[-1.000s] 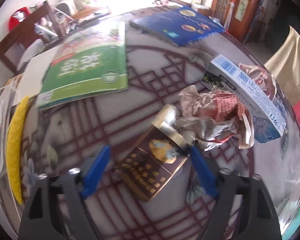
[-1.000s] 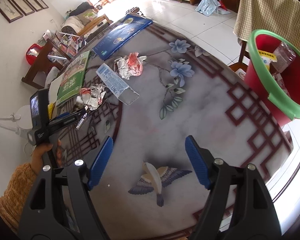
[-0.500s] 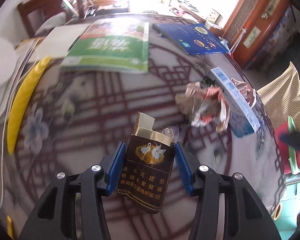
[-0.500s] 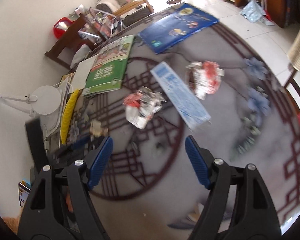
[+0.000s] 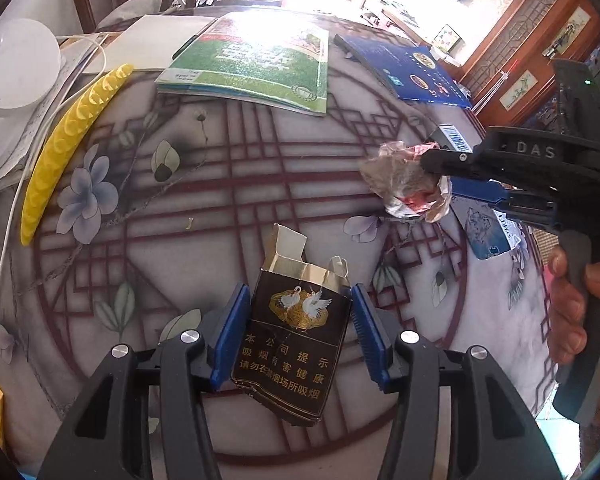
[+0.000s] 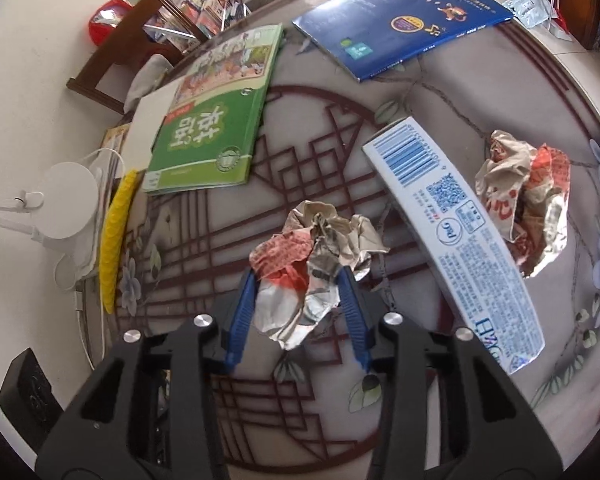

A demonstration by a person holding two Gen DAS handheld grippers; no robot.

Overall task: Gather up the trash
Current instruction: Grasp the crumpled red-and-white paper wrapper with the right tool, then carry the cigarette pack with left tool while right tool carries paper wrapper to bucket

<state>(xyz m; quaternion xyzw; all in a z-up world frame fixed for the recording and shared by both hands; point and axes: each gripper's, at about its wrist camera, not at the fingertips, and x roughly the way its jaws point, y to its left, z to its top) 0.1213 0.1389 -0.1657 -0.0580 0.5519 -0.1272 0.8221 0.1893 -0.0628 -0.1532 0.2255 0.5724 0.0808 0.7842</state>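
Observation:
A dark brown cigarette pack [image 5: 296, 332] with its torn flap open is held clear of the patterned table [image 5: 260, 168]. My left gripper [image 5: 300, 300] is shut on it, a blue pad pressing each side. In the right wrist view, a crumpled foil-and-red wrapper [image 6: 320, 236] lies on the table between the pads of my right gripper [image 6: 296, 280]. Its jaws are closing and the pads touch the wrapper's sides. The left wrist view shows that wrapper [image 5: 396, 176] at the tip of the right gripper, with a person's hand [image 5: 568, 300] on the handle.
A long blue-and-white carton [image 6: 456, 232] lies right of the wrapper, and a second crumpled wrapper [image 6: 528, 196] beyond it. A green book [image 6: 216, 120] and a blue book [image 6: 400, 12] lie at the far side. A yellow strip [image 6: 114, 240] and a white lamp base [image 6: 68, 200] sit at the left edge.
My left gripper closed on the cigarette pack and lifted it off the table. My right gripper swept across the table to the crumpled wrapper and closed around it.

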